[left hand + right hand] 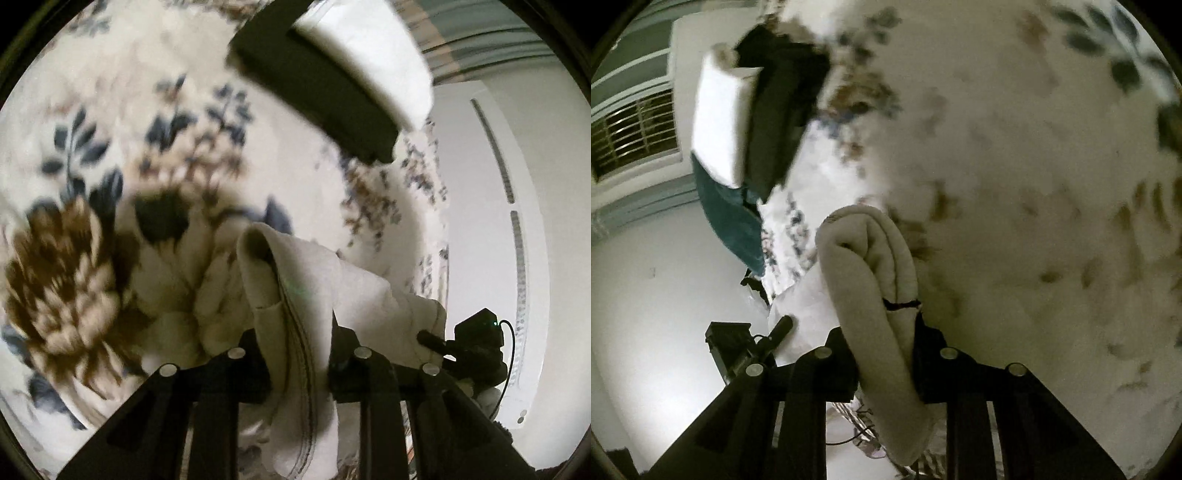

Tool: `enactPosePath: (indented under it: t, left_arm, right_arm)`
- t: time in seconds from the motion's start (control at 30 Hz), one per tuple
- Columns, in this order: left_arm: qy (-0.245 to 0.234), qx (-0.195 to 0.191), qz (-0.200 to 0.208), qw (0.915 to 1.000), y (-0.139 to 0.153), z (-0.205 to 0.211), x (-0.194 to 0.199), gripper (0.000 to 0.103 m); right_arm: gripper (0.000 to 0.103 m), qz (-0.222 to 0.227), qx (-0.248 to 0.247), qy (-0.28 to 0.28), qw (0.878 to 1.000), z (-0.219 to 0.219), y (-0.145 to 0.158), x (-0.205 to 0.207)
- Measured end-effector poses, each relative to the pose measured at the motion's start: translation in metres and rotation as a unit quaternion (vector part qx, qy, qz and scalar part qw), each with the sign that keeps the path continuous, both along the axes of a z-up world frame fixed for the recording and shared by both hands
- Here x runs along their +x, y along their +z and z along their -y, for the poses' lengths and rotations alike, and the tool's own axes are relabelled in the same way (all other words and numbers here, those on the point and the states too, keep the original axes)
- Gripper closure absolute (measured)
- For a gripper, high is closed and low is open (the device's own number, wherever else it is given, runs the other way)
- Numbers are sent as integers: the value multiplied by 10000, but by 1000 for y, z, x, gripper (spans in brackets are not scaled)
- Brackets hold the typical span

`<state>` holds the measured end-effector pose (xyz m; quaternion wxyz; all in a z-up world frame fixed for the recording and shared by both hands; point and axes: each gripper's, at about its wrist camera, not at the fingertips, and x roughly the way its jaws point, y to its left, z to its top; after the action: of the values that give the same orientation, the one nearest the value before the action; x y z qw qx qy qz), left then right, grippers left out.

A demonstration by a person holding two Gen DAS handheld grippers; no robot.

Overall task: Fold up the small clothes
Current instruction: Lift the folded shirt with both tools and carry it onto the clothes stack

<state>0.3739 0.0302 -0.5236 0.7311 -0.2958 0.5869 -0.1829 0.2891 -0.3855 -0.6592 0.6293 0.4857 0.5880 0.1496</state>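
Left wrist view: the left hand-held gripper [295, 354] is clamped on a bunched fold of a cream garment [295, 280], which rises between its two dark fingers [341, 362] and drapes back toward the camera. The cloth is held above a floral bedspread [110, 184] printed with blue leaves and a large brown flower. At the far side of the bed lie a dark folded item [317, 85] and a white folded item [369, 55] side by side, touching. At the near right, the right hand-held gripper [476, 347] shows against a pale wall, its tip touching the trailing edge of the same garment.

Right wrist view: the right hand-held gripper [886, 350] is closed on a thick rolled fold of the cream garment [871, 266], a short dark thread showing at the grip. The blurred floral bedspread [1034, 184] fills the right side. At the far left sit the dark item [783, 110] and white item [720, 118], with a teal cloth [731, 214] just nearer. A barred window [635, 136] is at the left edge. The left hand-held gripper [738, 347] appears at the near left.
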Motion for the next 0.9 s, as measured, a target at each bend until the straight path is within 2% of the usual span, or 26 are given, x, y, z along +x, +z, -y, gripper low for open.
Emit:
enactPosePath:
  t: [0.13,0.33,0.47,0.57,0.67,0.73,0.77,0.83,0.9]
  left_arm:
    - [79,-103,345,9993,36,-8,23,85]
    - [169,-215,883,9957,100,-7,93,85]
    - [245,-137,1306,9910,146,-14,159,85]
    - [307,14,1506,9881,164,-22,208,85]
    - [356,177,1645,9856,170,-24,254,84]
    - [329,421,1689,9842,170,-24,287,84]
    - [305,517,1670,9841,168,-23,293,80]
    - [245,1012,1523,9828,157,-16,317,73]
    - [278,1850,1237,9745,139,-8,336,68]
  right_arm:
    - [81,322,-105,-17,9994,-2,45,16]
    - [81,880,-267,-52,9957,-3,127,72]
    - [81,1231,-296,-58,9919,-6,179,135]
    - [81,1466,-334,-60,9886,-12,209,194]
    - [81,1609,-407,-87,9861,-17,228,255]
    - [81,1666,-466,-87,9849,-19,236,292]
    - [81,1666,-496,-105,9847,-18,237,309]
    - [81,1610,-643,-162,9847,-22,232,345]
    - [80,1472,-996,-182,9839,-28,220,369]
